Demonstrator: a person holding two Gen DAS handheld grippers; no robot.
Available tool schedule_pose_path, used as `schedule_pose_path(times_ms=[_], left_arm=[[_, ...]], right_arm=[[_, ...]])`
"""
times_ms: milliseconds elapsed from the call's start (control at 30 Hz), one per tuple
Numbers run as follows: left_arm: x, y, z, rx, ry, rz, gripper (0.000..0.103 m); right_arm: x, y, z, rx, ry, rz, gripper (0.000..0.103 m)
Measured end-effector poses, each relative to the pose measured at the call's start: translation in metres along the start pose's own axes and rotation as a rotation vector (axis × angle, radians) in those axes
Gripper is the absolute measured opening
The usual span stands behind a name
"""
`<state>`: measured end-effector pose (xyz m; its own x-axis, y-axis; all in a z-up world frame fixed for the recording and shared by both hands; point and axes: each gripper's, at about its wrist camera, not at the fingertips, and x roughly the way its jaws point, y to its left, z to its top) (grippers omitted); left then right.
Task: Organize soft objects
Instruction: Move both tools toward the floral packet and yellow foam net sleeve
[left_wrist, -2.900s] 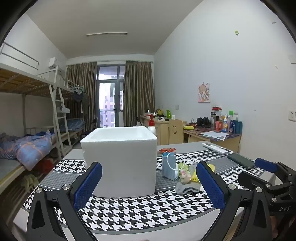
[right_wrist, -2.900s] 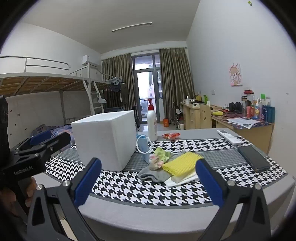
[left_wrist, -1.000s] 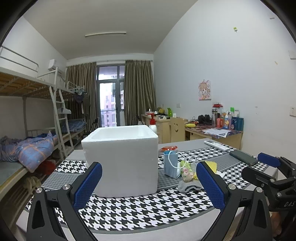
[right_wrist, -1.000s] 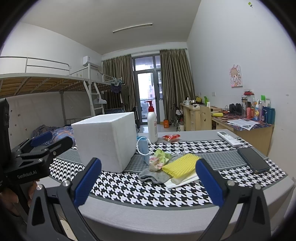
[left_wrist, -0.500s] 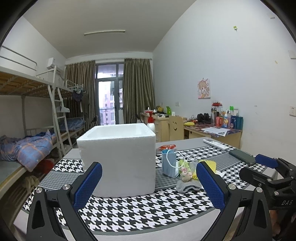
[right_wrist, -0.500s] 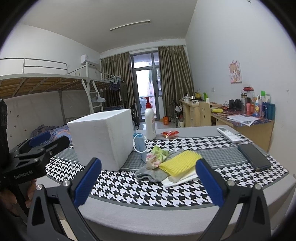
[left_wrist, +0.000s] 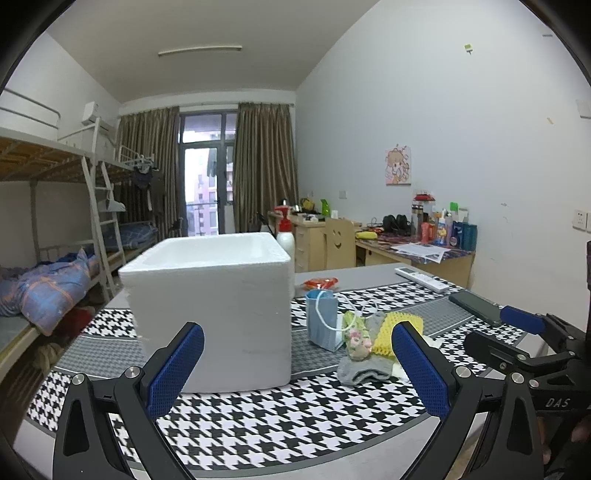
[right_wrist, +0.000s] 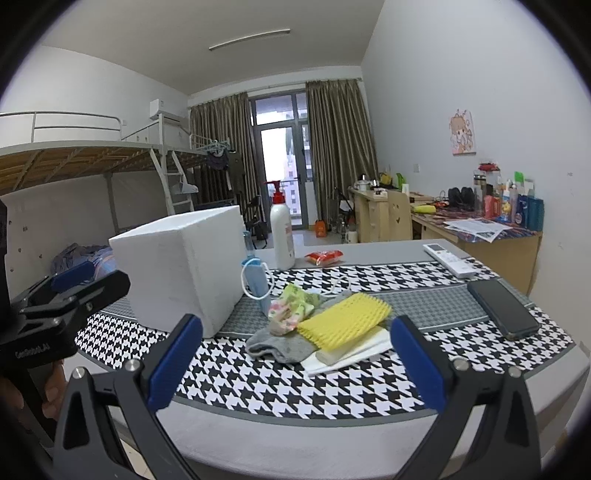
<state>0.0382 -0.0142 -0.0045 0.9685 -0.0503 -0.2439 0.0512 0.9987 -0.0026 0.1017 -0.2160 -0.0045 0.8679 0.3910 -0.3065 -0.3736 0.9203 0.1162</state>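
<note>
Low in the left wrist view the left gripper (left_wrist: 297, 365) hangs with its blue fingers (left_wrist: 175, 367) spread and empty over the near edge of the houndstooth surface (left_wrist: 258, 428); low in the right wrist view the right gripper (right_wrist: 295, 360) is likewise spread wide, holding nothing. Just beyond, at the centre of the right view, lies the soft pile: a grey sock (right_wrist: 279, 345) with a floral cloth (right_wrist: 290, 308) and a yellow sponge (right_wrist: 343, 319) resting on it, over a white cloth (right_wrist: 351, 350). A blue face mask (right_wrist: 256, 280) stands behind, just beside the white foam box (right_wrist: 184, 269), which sits left of centre. Farther right lie a phone (right_wrist: 504, 308) and a remote (right_wrist: 448, 260). The pieces overlap, so a pinch on one could drag its neighbours along, and a low reach might snag the mask's loop. Compared with half a second ago, the left view shows the box nearer and more central; the pile itself lies as it did.
</note>
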Motion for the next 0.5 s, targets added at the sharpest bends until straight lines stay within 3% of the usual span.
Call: schedule_pose_path(times_ms=[500], left_arm=[[0.036,-0.021,0.001,0.024,0.088,-0.085,0.102]], right_arm=[[0.028,-0.023,0.005,0.031,0.073,-0.018,0.103]])
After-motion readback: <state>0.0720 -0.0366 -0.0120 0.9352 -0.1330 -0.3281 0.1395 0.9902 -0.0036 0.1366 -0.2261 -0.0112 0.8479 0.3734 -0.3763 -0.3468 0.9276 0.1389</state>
